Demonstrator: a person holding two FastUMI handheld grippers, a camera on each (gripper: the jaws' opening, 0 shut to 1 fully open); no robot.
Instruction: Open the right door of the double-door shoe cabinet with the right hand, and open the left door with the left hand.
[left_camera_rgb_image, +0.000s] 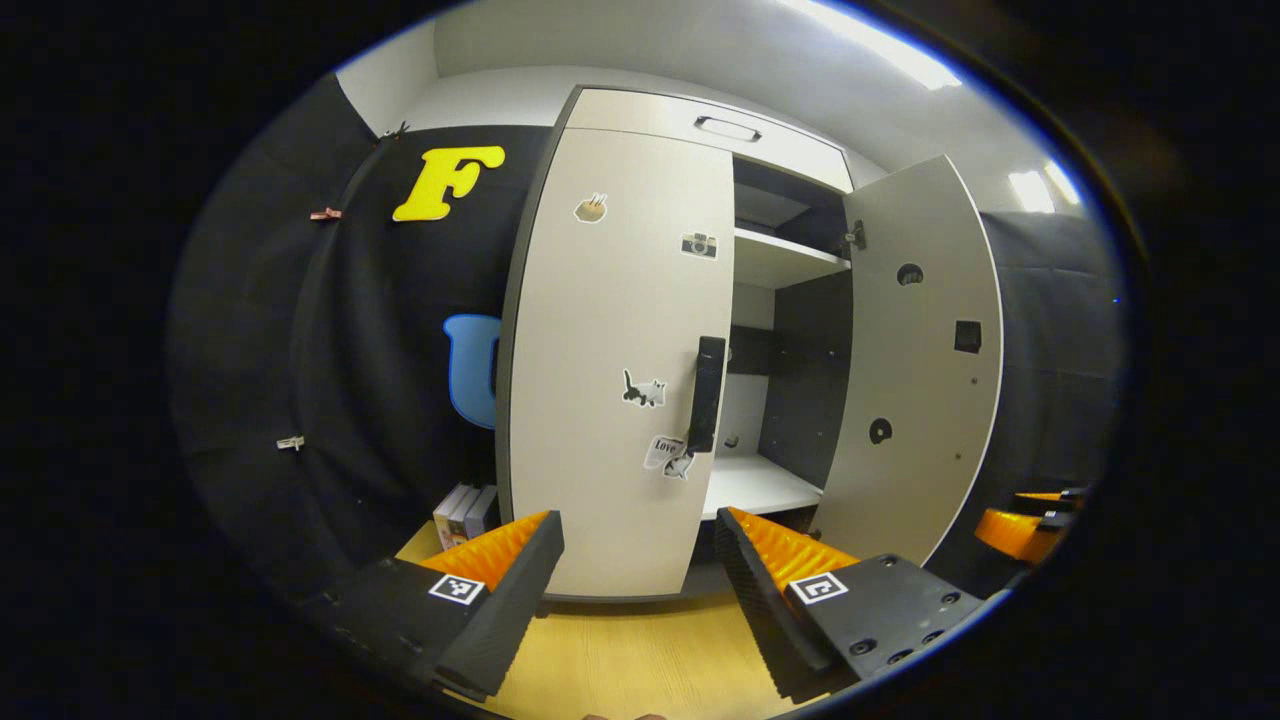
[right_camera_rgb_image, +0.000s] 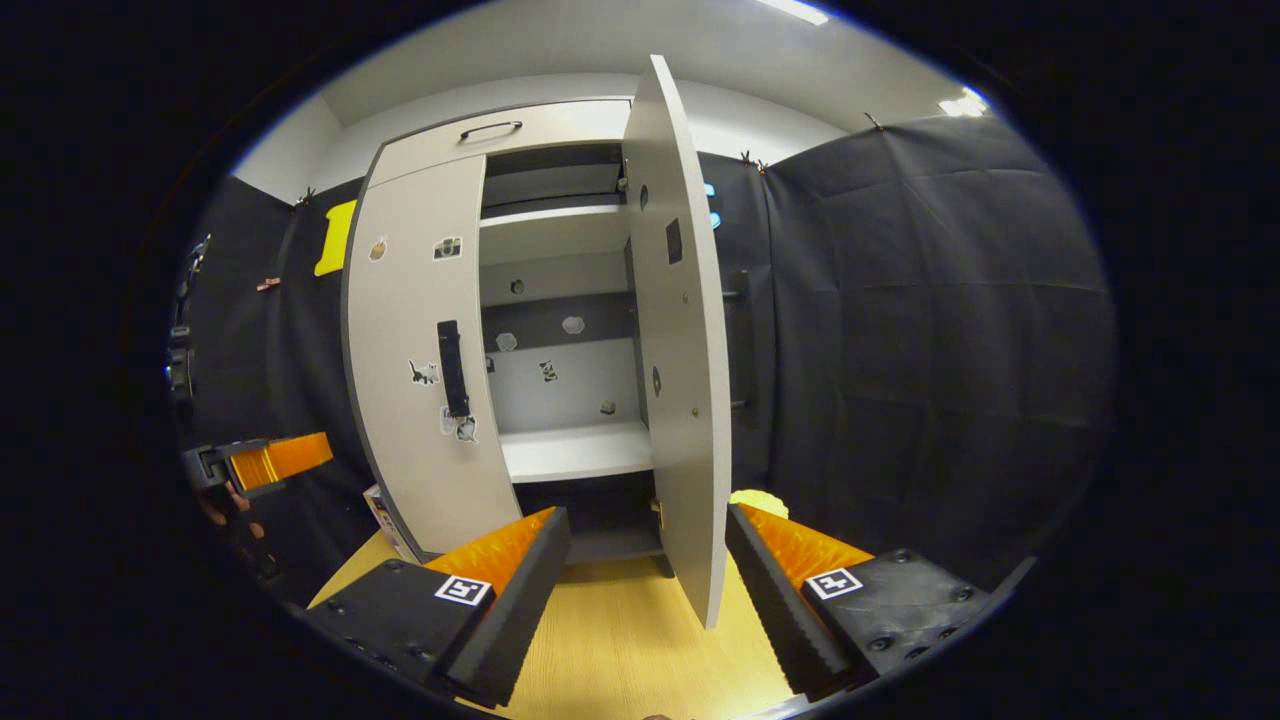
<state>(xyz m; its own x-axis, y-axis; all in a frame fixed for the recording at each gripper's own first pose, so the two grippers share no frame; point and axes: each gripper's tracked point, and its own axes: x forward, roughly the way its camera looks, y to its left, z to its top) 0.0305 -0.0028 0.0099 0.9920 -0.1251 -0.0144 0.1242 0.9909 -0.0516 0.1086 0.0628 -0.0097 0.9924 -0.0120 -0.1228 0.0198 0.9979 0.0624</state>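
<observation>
One door (right_camera_rgb_image: 685, 330) open — left door (left_camera_rgb_image: 615, 360) shut, handle (left_camera_rgb_image: 705, 393) untouched.

The place is a staged recording booth, not a lived-in home. Black cloth (right_camera_rgb_image: 920, 300) hangs as walls on every side, pinned up with small clips (left_camera_rgb_image: 325, 214), and plain white wall and ceiling with strip lights (left_camera_rgb_image: 870, 45) show above it. A pale shoe cabinet (left_camera_rgb_image: 620, 350) dotted with stickers stands on a light wood-grain floor (right_camera_rgb_image: 620, 640), backed against the cloth. A few boxes (left_camera_rgb_image: 465, 512) sit at the cabinet's left foot.
</observation>
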